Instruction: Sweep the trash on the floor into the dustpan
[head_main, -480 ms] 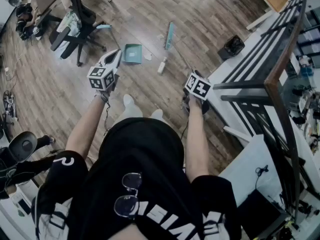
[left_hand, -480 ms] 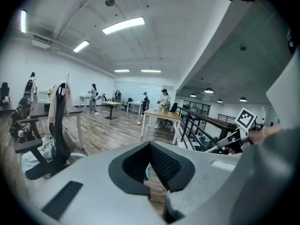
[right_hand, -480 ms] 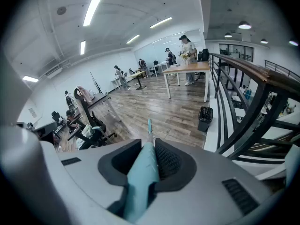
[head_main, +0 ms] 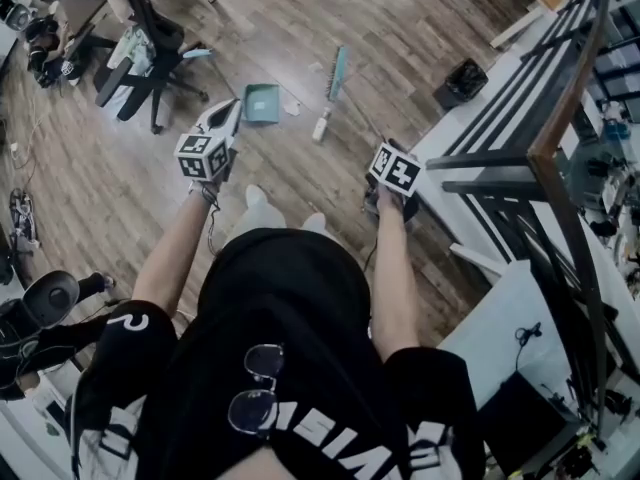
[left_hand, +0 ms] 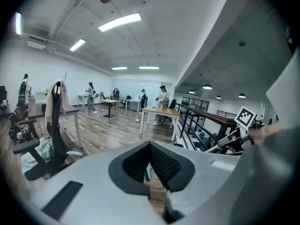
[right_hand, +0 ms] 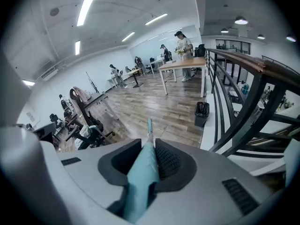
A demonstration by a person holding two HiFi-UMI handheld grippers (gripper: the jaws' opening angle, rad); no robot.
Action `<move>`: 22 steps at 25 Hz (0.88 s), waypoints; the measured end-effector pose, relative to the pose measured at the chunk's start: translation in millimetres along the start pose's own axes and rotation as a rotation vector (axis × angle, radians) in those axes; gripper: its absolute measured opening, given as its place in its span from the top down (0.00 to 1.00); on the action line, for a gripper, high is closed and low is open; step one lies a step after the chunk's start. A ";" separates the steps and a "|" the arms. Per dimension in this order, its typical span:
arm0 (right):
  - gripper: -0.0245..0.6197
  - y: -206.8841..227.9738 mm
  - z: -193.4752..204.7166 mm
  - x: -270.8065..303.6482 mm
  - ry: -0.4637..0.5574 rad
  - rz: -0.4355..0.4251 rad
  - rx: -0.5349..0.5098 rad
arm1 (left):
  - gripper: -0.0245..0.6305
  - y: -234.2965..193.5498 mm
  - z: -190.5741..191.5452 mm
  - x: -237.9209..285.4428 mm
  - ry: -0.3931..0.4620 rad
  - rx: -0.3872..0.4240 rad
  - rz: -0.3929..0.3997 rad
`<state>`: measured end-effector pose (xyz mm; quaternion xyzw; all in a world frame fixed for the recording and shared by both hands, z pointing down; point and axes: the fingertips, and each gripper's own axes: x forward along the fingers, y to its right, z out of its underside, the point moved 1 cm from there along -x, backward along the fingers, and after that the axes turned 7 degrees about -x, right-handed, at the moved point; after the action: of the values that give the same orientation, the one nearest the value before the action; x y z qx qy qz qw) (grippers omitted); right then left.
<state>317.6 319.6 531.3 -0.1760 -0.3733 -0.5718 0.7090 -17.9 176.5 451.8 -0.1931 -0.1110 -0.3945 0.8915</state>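
On the wood floor in the head view lie a teal dustpan [head_main: 262, 103], a white scrap [head_main: 292, 108] beside it, and a white bottle-like piece of trash [head_main: 321, 126]. The teal broom head [head_main: 337, 73] rests just beyond the bottle. My right gripper [head_main: 385, 158] is shut on the broom's teal handle [right_hand: 143, 172], which runs out between the pads toward the floor. My left gripper [head_main: 232, 110] hangs just left of the dustpan. Its pads [left_hand: 164, 165] are nearly together, with a thin teal strip [left_hand: 148, 172] between them that looks like the dustpan's handle.
A black office chair [head_main: 150, 58] stands to the left of the dustpan. At the right are a small black bin [head_main: 460, 88], a white ledge and a metal railing [head_main: 560, 118]. My shoes [head_main: 262, 208] are close behind the trash. Tables and several people are far off.
The head view has shifted slightly. Both grippers, the broom and the dustpan stand as before.
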 end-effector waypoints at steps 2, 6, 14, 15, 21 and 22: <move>0.83 5.0 5.2 1.4 -0.008 0.006 0.009 | 0.96 4.5 4.2 4.4 -0.012 0.003 0.011; 0.83 13.4 18.4 6.3 -0.027 0.027 0.031 | 0.96 16.6 15.4 14.5 -0.043 0.014 0.052; 0.83 23.2 57.8 32.0 -0.104 0.082 0.097 | 0.96 17.5 43.4 57.5 -0.127 0.018 0.138; 0.83 22.9 63.4 37.1 -0.118 0.093 0.109 | 0.96 14.9 45.7 64.9 -0.142 0.021 0.151; 0.83 10.2 86.4 73.9 -0.159 0.148 0.180 | 0.96 -19.9 62.1 108.0 -0.223 0.040 0.231; 0.83 7.8 87.2 81.4 -0.166 0.159 0.189 | 0.96 -28.9 63.4 115.7 -0.236 0.037 0.237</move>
<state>301.8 325.4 649.7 -0.1842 -0.4678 -0.4599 0.7320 34.4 109.7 556.8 -0.2333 -0.1989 -0.2591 0.9159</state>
